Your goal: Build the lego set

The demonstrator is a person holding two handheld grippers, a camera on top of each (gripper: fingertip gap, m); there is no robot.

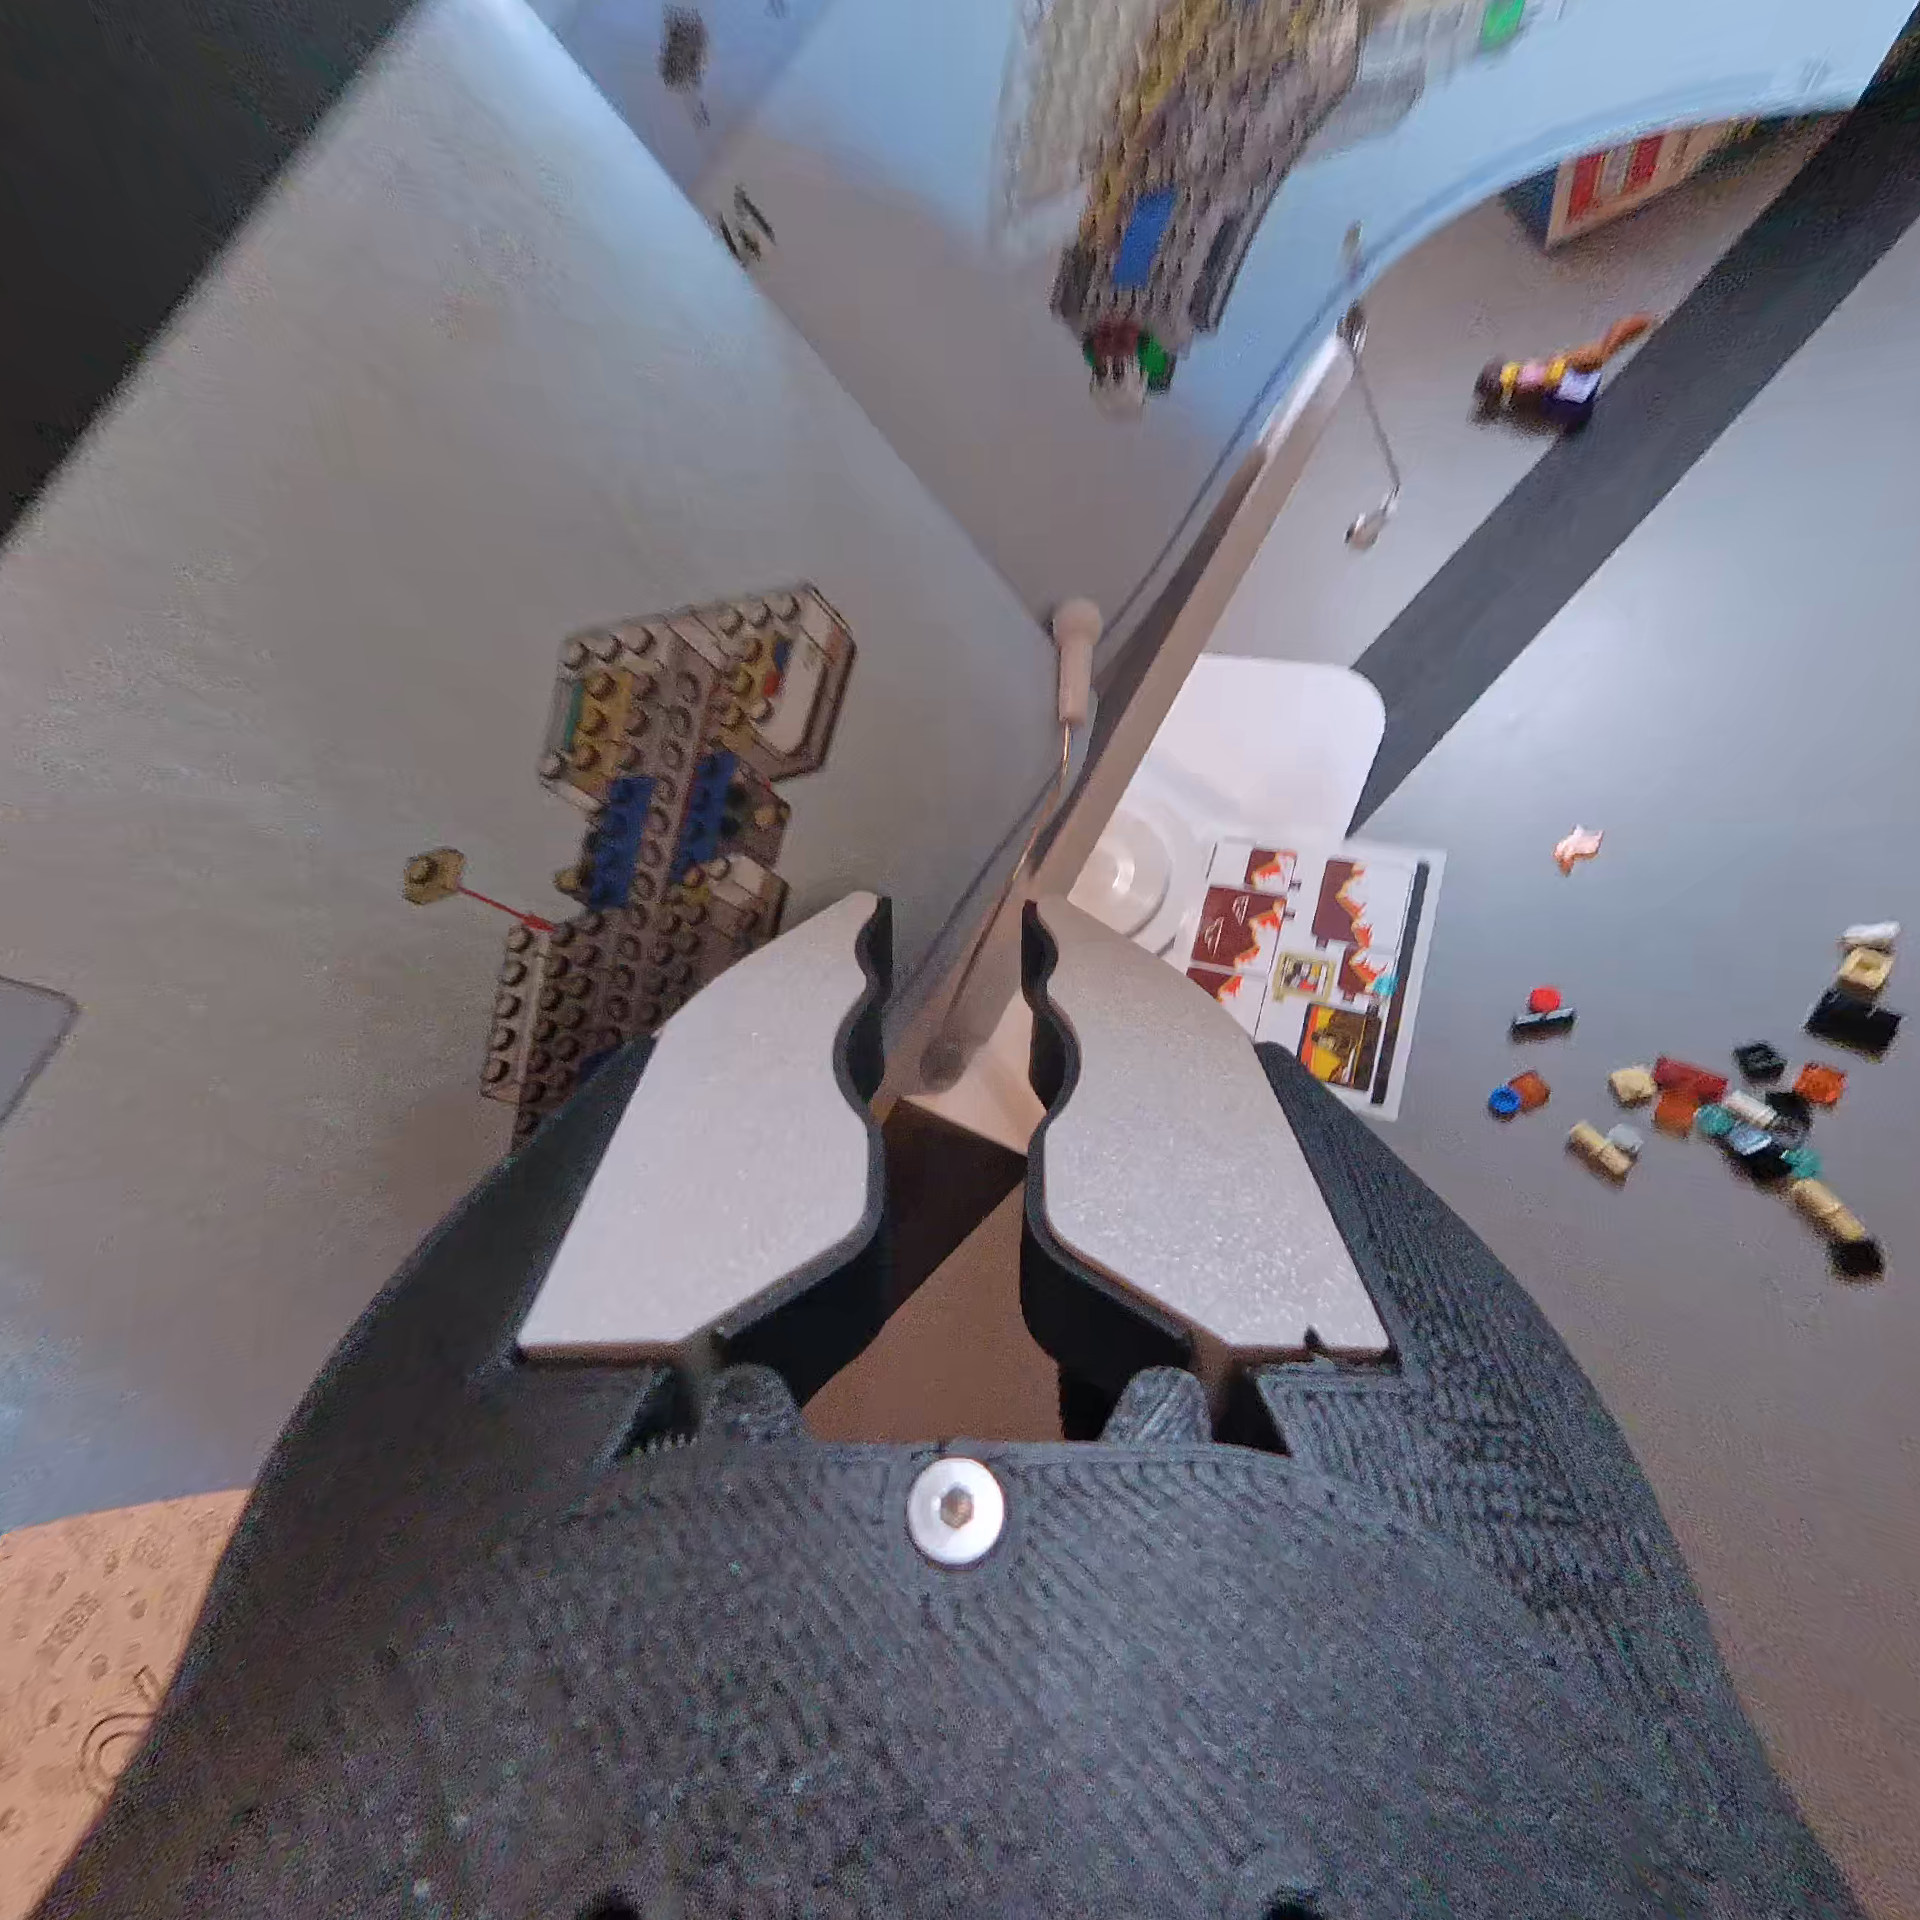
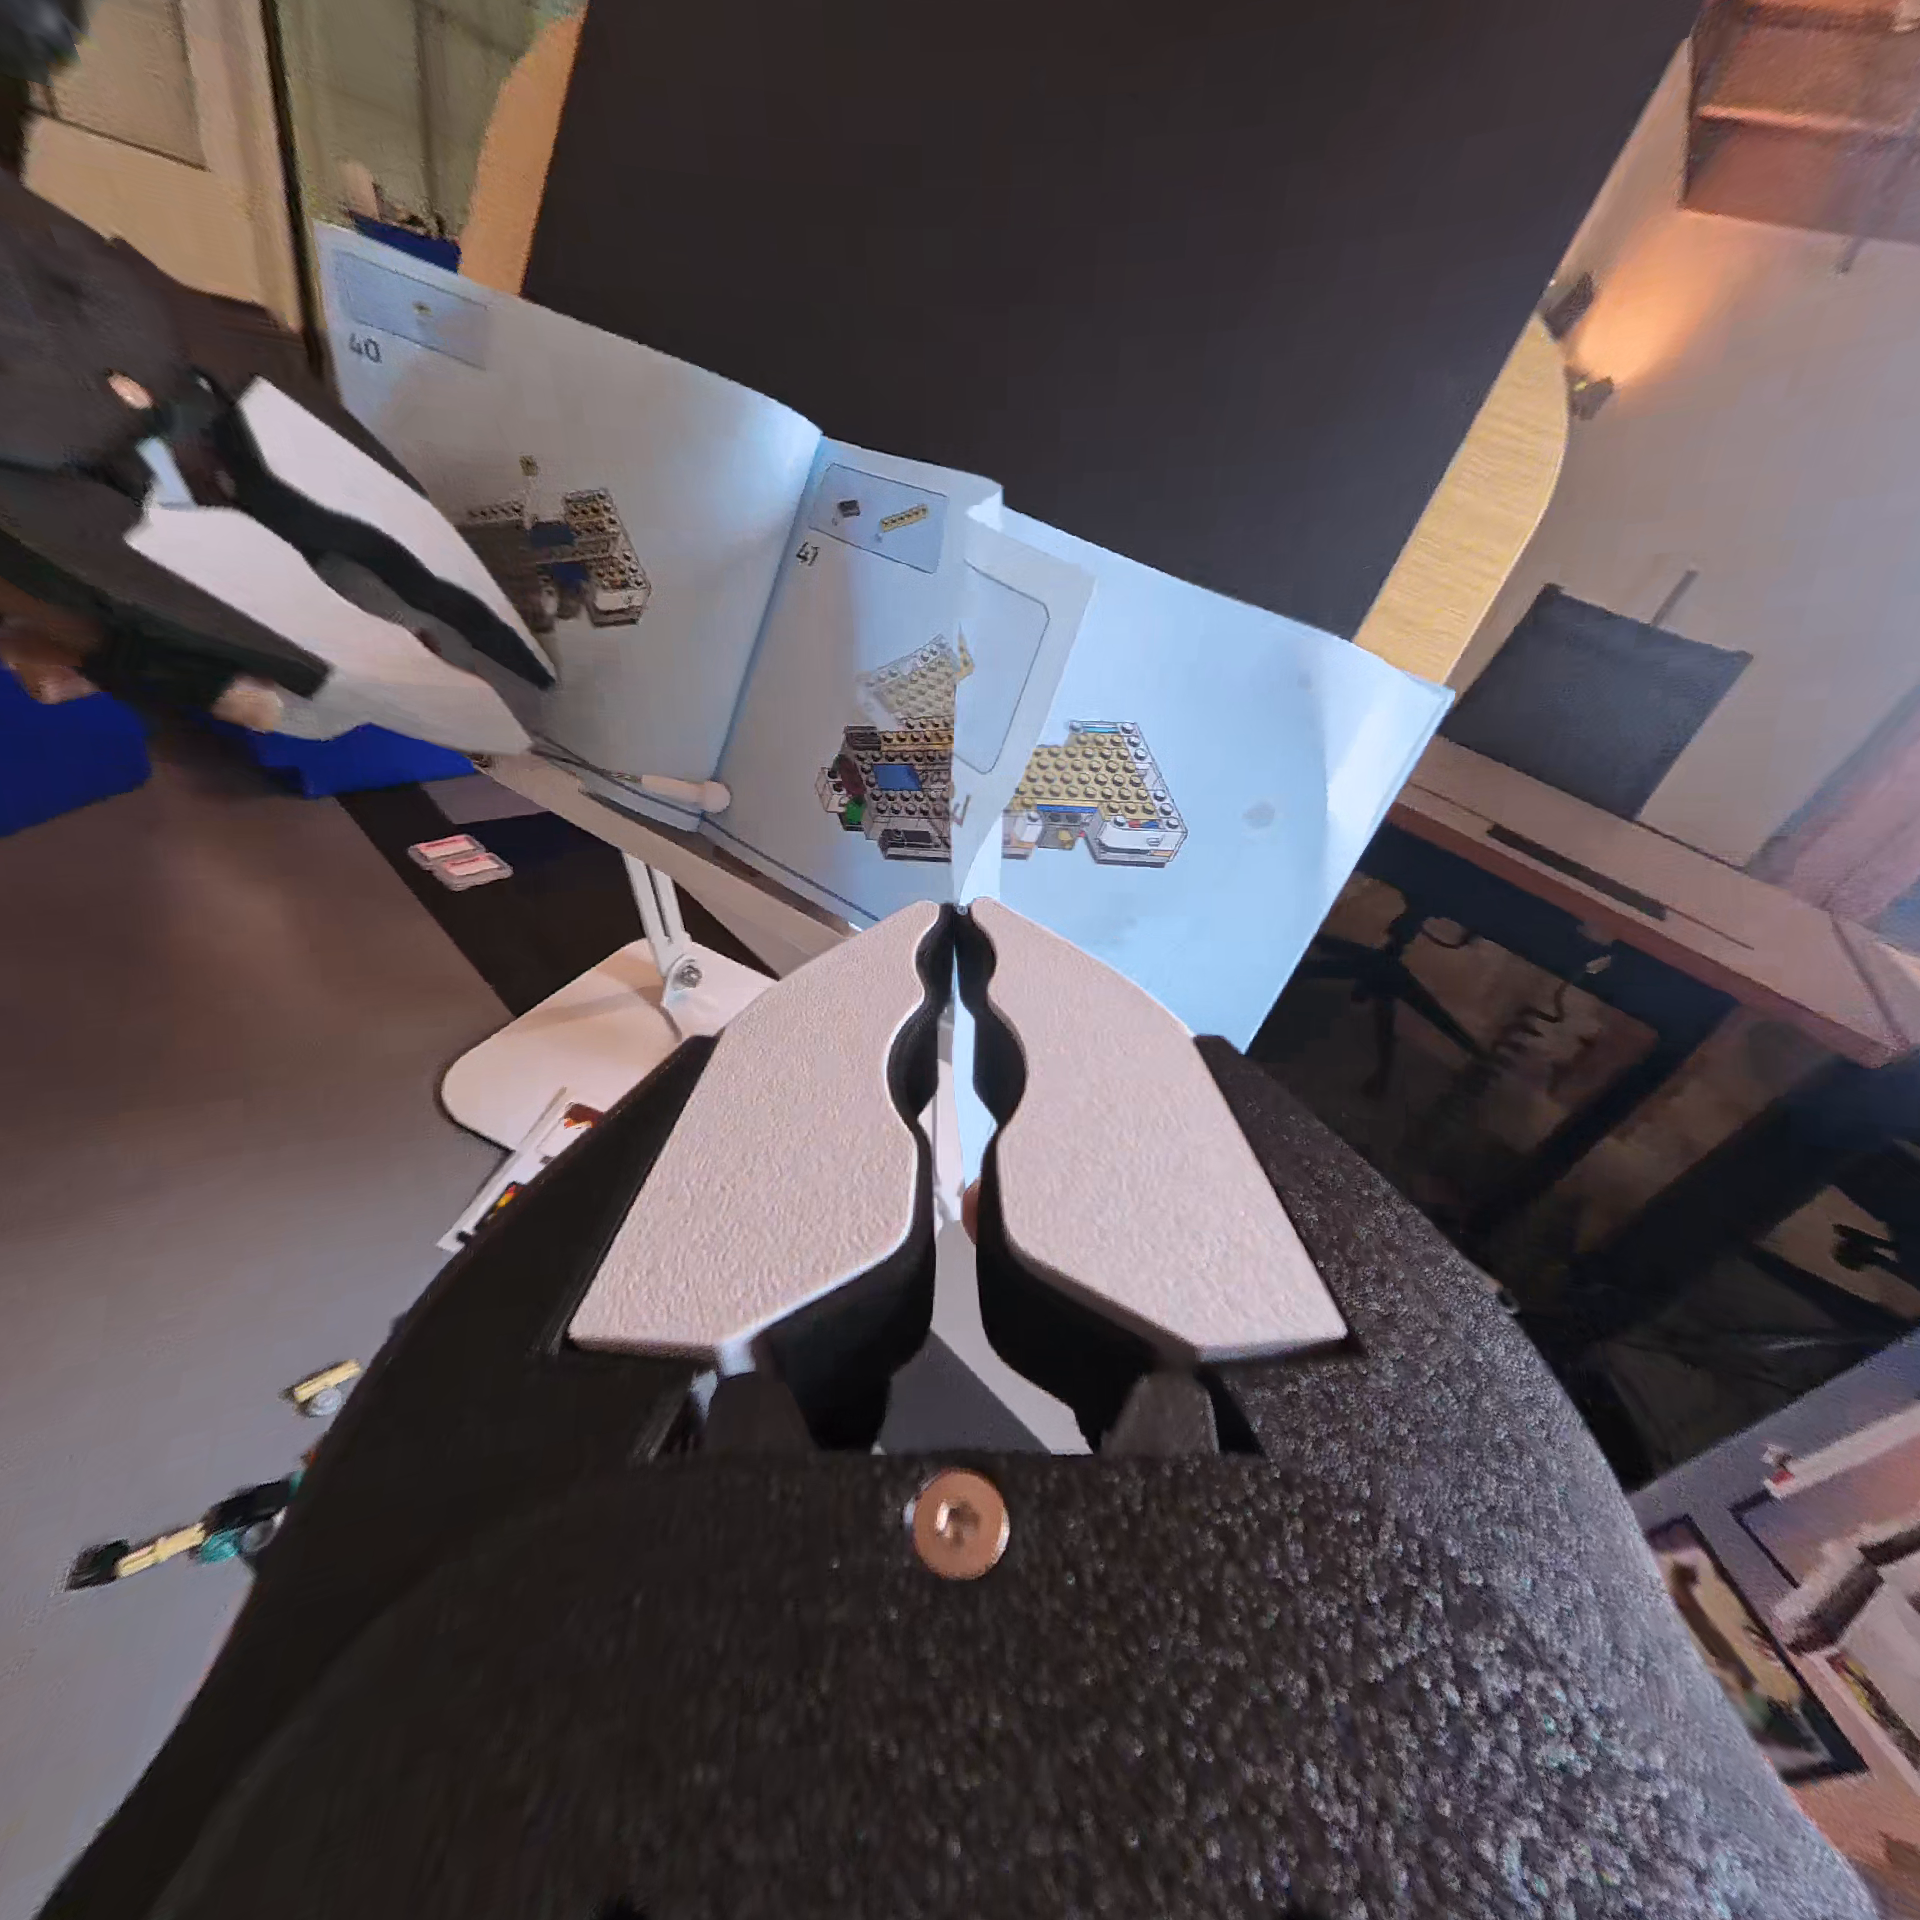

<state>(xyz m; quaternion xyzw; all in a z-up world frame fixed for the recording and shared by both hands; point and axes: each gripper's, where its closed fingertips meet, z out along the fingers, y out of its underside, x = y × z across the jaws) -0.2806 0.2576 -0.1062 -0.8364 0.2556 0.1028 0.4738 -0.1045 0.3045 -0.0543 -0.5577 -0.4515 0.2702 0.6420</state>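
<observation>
An open building-instruction booklet (image 2: 665, 540) leans on a white stand (image 2: 582, 1029). My right gripper (image 2: 956, 912) is shut on the lower edge of one page (image 2: 997, 665), which stands edge-on, lifted away from the right-hand page. My left gripper (image 1: 956, 925) is open, its pads apart on either side of the stand's ledge (image 1: 1174, 665) at the bottom of the left page (image 1: 520, 520). It also shows in the right wrist view (image 2: 535, 712), open at the booklet's lower left. A wire page holder with a white tip (image 1: 1075, 644) lies along the ledge.
A sticker sheet (image 1: 1320, 966) lies by the stand's base (image 1: 1278, 748). Several loose small bricks (image 1: 1745, 1112) and a small figure (image 1: 1548, 374) lie on the grey table to the right. A blue bin (image 2: 62, 748) stands at the left, a wooden desk (image 2: 1662, 894) beyond the booklet. The left gripper's tips are roughly 20 cm from the right gripper's.
</observation>
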